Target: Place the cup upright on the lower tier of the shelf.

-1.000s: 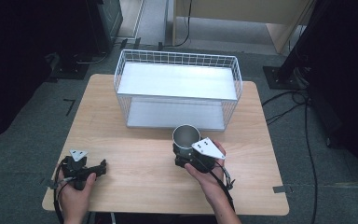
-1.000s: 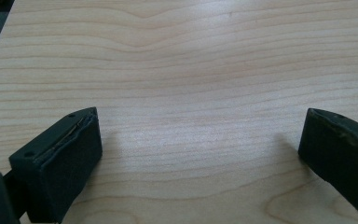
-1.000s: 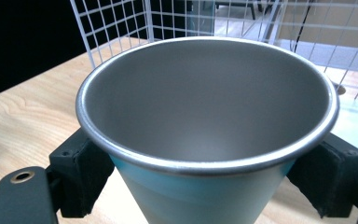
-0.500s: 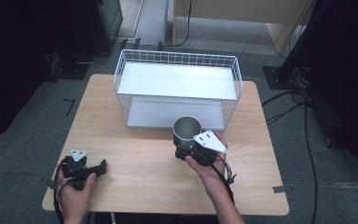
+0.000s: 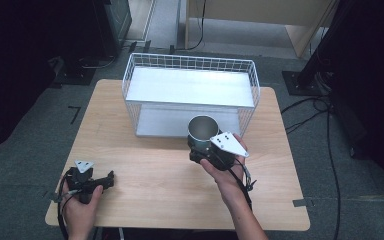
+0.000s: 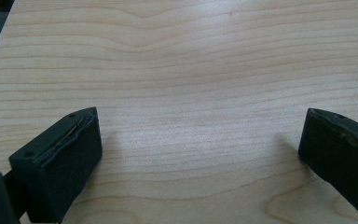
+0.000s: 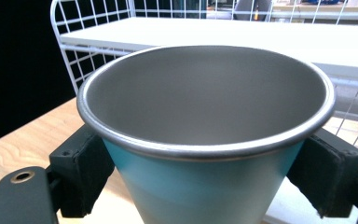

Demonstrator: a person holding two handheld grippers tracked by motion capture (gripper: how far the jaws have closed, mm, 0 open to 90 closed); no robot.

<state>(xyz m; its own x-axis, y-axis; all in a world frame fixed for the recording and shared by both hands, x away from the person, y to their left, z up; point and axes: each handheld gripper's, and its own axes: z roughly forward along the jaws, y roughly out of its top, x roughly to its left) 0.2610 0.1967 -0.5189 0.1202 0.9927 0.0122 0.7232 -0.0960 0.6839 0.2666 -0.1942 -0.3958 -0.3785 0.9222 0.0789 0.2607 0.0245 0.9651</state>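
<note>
High view has the wooden table (image 5: 145,175) with a white wire rack (image 5: 190,92) sitting at the far half, two levels, an upper white shelf and a lower one under it. Right in front of the rack is the metal cup (image 5: 203,131), clamped by the right gripper (image 5: 202,147) on both sides of its body, upright with the mouth facing up. It looks lifted just off the table, near the rack's front edge, though I can't tell for sure whether the base is clear of the wood.

My guess is the cup is going onto one of the shelves (upper looks the easier target from here). To do that well, I'd keep the cup level, raise it enough that its base clears the wire rim before pushing forward, and aim for bare shelf away from the side walls. In the right gripper view the jaws sit low on the teal wall (image 7: 200,186), under the rolled rim, so the grip looks decent but the tapered shape could slip if squeezed loosely.

The left gripper (image 5: 92,181) rests at the near left corner, jaws wide apart over bare wood, holding nothing.
</note>
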